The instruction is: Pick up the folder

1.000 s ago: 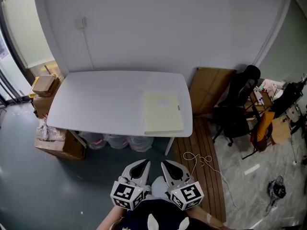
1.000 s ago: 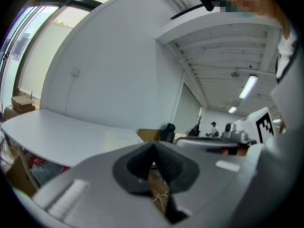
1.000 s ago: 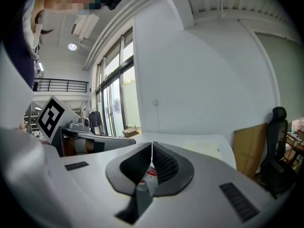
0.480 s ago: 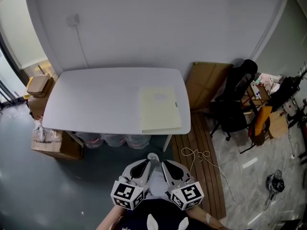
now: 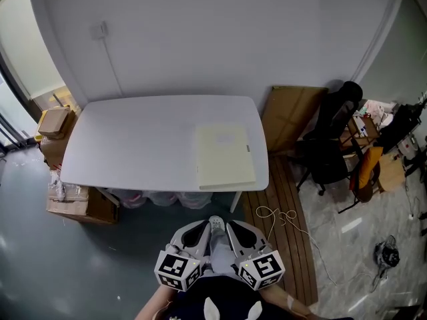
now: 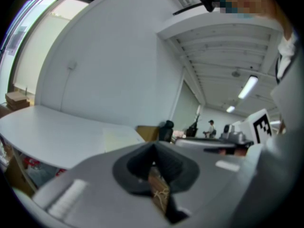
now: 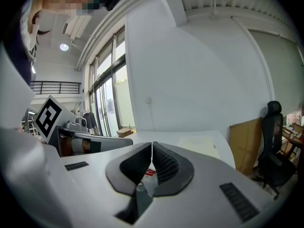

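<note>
One pale yellow folder (image 5: 225, 157) lies flat at the right end of the white table (image 5: 133, 145), its near edge close to the rim. It looks thin, light and probably floppy with a slick cover, so that near edge is the place to pinch. Left gripper (image 5: 204, 225) and right gripper (image 5: 229, 226) sit side by side, well short of the table, jaws pressed together, nothing between them.
</note>
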Action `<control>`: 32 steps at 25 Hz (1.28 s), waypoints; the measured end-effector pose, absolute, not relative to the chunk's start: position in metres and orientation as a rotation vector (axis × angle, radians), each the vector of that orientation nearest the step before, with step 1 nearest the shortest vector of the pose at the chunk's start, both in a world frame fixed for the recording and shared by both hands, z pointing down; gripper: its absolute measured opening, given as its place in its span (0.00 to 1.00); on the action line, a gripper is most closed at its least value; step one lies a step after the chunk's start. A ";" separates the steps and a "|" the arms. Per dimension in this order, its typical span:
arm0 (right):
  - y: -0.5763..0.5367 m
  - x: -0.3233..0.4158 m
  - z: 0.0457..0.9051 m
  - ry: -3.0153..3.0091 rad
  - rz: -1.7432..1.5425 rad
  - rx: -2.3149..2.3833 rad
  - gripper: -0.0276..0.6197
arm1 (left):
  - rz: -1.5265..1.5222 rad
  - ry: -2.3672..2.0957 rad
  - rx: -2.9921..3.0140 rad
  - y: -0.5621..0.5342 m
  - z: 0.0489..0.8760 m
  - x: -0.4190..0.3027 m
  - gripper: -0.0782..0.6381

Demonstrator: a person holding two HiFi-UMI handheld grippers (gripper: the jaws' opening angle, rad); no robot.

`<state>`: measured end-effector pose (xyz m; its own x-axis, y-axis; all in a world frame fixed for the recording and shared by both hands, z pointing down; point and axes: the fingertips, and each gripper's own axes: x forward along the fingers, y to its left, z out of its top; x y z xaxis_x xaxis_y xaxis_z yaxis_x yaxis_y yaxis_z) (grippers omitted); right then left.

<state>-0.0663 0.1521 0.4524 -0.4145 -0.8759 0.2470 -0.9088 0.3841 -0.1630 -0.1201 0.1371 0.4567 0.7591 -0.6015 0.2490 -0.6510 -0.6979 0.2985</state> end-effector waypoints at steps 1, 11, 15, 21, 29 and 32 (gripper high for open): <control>0.149 -0.066 0.454 -2.511 0.420 1.624 0.06 | 0.190 -0.963 2.585 0.134 0.458 -0.120 0.11; 0.106 -0.056 0.459 -2.527 0.436 1.595 0.06 | 0.203 -0.998 2.553 0.090 0.464 -0.113 0.11; 0.086 -0.046 0.459 -2.519 0.446 1.611 0.06 | 0.219 -0.991 2.551 0.070 0.464 -0.106 0.11; 0.058 -0.035 0.462 -2.514 0.464 1.616 0.06 | 0.234 -0.995 2.545 0.042 0.467 -0.100 0.11; 0.027 -0.023 0.464 -2.517 0.469 1.603 0.06 | 0.237 -0.999 2.537 0.012 0.470 -0.088 0.11; 0.017 -0.017 0.465 -2.516 0.477 1.608 0.06 | 0.244 -1.000 2.530 0.003 0.472 -0.084 0.11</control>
<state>-0.0173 0.0169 0.4647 -0.4293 -0.8634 0.2650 -0.9005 0.3866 -0.1989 -0.0841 0.0032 0.4719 0.7278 -0.6145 0.3045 -0.6857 -0.6599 0.3072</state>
